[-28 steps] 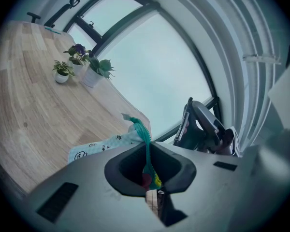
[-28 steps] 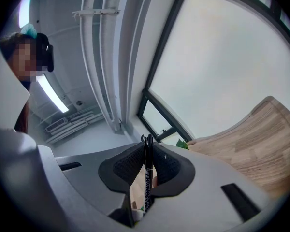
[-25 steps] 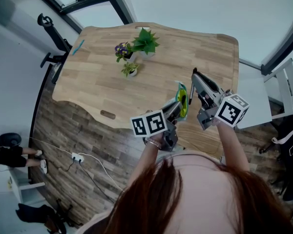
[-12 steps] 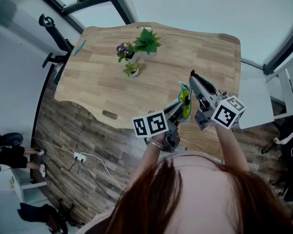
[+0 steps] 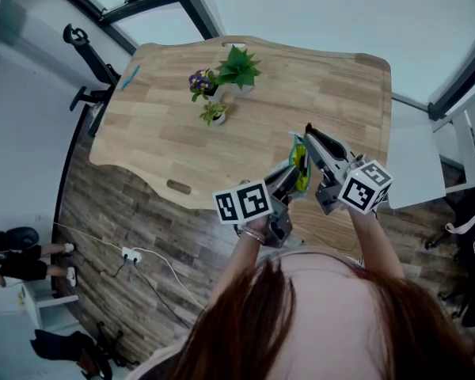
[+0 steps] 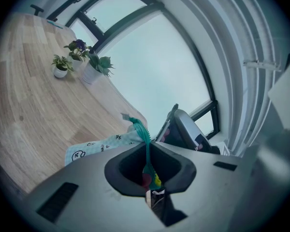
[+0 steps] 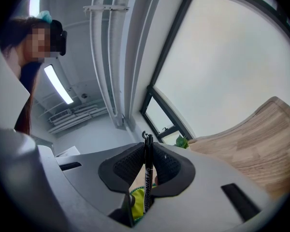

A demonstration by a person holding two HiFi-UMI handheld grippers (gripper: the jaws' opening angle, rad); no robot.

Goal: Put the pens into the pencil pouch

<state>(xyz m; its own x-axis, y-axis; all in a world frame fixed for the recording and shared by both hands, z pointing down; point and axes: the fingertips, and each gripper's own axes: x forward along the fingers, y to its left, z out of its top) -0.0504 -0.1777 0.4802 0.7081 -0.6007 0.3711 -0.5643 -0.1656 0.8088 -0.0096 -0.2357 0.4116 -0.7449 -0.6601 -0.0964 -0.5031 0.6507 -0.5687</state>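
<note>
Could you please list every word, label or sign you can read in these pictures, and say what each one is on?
"TWIN": the start of the white print along the black pen; the rest is too small to read.
On the pencil pouch: dark doodles and scribbles, too small to read.
On the left marker cube and the right marker cube: black-and-white square patterns only, no words.

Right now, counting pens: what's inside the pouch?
Only yellow lining shows, beside the black pen gripped by the right tongs. Deeper contents are hidden by the fabric of the pouch.
</note>
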